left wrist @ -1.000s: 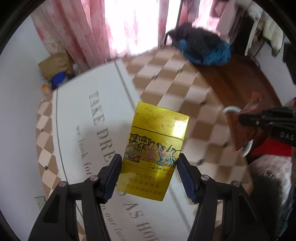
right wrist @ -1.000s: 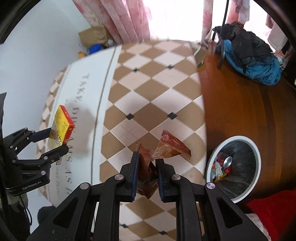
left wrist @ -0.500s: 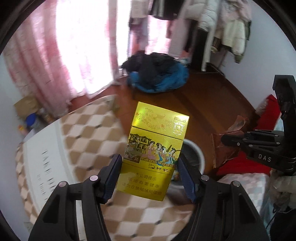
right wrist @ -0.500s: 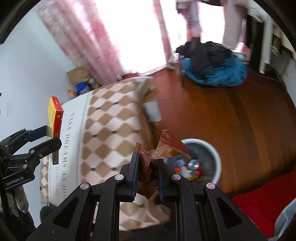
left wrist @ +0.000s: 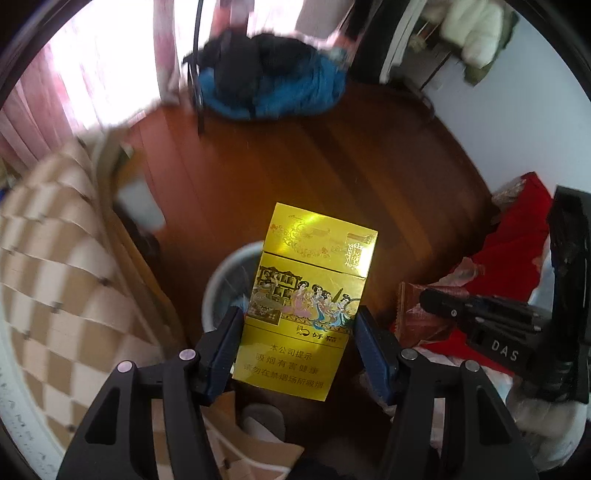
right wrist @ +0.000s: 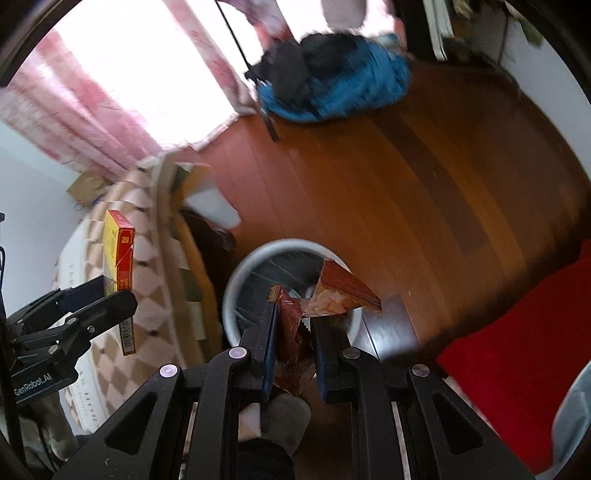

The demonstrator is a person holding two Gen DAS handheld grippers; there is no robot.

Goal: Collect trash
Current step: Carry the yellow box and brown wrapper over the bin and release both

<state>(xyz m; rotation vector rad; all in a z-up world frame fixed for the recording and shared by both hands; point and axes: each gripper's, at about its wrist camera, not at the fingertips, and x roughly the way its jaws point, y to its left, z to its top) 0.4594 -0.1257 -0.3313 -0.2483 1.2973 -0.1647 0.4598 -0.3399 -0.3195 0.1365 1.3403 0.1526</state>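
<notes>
Floorboards (right wrist: 424, 192) under bin (right wrist: 236, 273); left tool (left wrist: 297, 332) clamps pack (left wrist: 306, 295), right tool (right wrist: 293, 325) wrapper (right wrist: 332, 291).

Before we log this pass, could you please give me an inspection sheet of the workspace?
Surface: wooden floor, with a checkered bedspread to one side.
Job's things: yellow cigarette pack; brown snack wrapper; white-rimmed trash bin below both.
Clutter: blue and black clothing pile; red fabric.
Grippers: left hand-held gripper shut on the pack; right hand-held gripper shut on the wrapper.
Cables: nothing seen.
Surroundings: pink curtains; hanging clothes.
</notes>
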